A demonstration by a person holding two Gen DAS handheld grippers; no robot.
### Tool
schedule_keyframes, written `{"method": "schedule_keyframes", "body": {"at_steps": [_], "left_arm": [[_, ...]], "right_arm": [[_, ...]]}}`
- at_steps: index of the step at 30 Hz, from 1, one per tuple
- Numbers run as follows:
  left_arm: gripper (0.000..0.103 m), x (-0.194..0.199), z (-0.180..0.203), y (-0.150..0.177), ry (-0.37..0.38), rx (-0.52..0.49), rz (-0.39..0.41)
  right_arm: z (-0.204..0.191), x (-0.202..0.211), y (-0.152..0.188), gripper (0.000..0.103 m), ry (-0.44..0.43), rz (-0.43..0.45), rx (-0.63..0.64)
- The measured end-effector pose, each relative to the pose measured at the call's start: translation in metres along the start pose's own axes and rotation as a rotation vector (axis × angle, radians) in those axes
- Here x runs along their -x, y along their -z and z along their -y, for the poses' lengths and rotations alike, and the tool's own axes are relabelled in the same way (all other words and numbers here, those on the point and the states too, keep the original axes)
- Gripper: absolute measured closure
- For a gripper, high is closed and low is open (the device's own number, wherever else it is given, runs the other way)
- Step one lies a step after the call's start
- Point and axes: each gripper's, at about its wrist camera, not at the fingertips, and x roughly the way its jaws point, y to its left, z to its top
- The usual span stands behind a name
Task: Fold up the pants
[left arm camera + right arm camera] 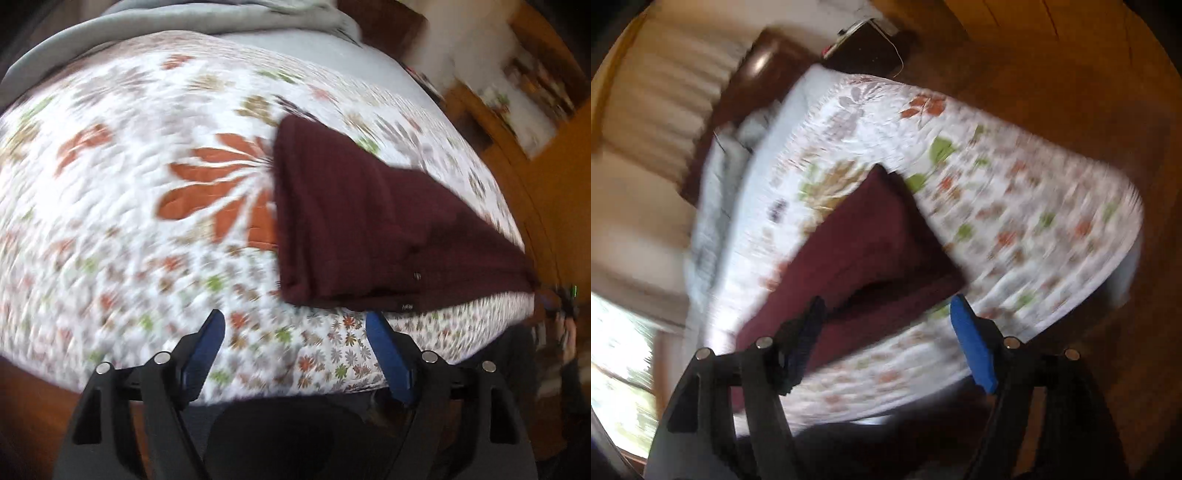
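bed (pixel 110 184) under a floral quilt, wooden floor around. folded maroon pants (pixel 351 221) lying near its front edge, long axis slanting away. left tool (pixel 295 332) released, pants ahead to its right; right tool (pixel 886 314) released, nearer, just over the near end.

Motion-smeared quilt (pixel 110 184) pattern across the bed, sharper only near the pants (pixel 369 221). Shelves (pixel 524 85) beyond the bed's far corner too blurred to read. Pants (pixel 864 251) partly hidden behind the right tongs (pixel 886 317).
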Motion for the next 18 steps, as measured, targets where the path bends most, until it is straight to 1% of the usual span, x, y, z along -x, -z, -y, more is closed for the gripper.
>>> {"method": "schedule_keyframes", "body": {"at_steps": [1, 2, 4, 5, 6, 9, 10, 13, 15, 16, 17, 18], "left_arm": [[0.024, 0.006, -0.001, 0.002, 0.017, 0.024, 0.024], [0.024, 0.015, 0.001, 0.005, 0.051, 0.05, 0.059], [0.022, 0.026, 0.011, 0.007, 0.137, 0.112, 0.123], [0.018, 0.026, 0.015, 0.007, 0.179, 0.16, 0.147], [0.017, 0.022, 0.021, 0.008, 0.243, 0.222, 0.16], [0.017, 0.002, 0.029, 0.005, 0.341, 0.346, 0.136], [0.017, -0.008, 0.032, 0.004, 0.346, 0.378, 0.119], [0.017, -0.033, 0.028, 0.005, 0.259, 0.448, 0.058], [0.017, -0.044, 0.025, 0.0, 0.236, 0.48, 0.047], [0.017, -0.051, 0.024, -0.002, 0.194, 0.49, 0.03], [0.017, -0.056, 0.024, -0.004, 0.172, 0.503, 0.021], [0.017, -0.058, 0.024, -0.005, 0.169, 0.513, 0.018]], "right_arm": [[-0.002, -0.002, 0.001, 0.032, -0.041, -0.004, -0.021], [-0.005, -0.007, 0.0, 0.031, -0.074, -0.009, -0.037], [-0.01, -0.019, 0.0, 0.031, -0.126, -0.016, -0.074], [-0.012, -0.025, -0.003, 0.031, -0.134, -0.017, -0.087], [-0.014, -0.031, -0.005, 0.03, -0.129, -0.016, -0.093], [-0.016, -0.051, -0.011, 0.03, -0.124, -0.018, -0.113], [-0.015, -0.057, -0.012, 0.03, -0.128, -0.02, -0.129], [-0.017, -0.068, -0.017, 0.029, -0.139, -0.024, -0.143], [-0.021, -0.072, -0.02, 0.027, -0.139, -0.022, -0.132], [-0.022, -0.074, -0.021, 0.027, -0.139, -0.021, -0.131], [-0.022, -0.075, -0.022, 0.027, -0.138, -0.021, -0.133], [-0.022, -0.075, -0.021, 0.027, -0.137, -0.021, -0.135]]}}
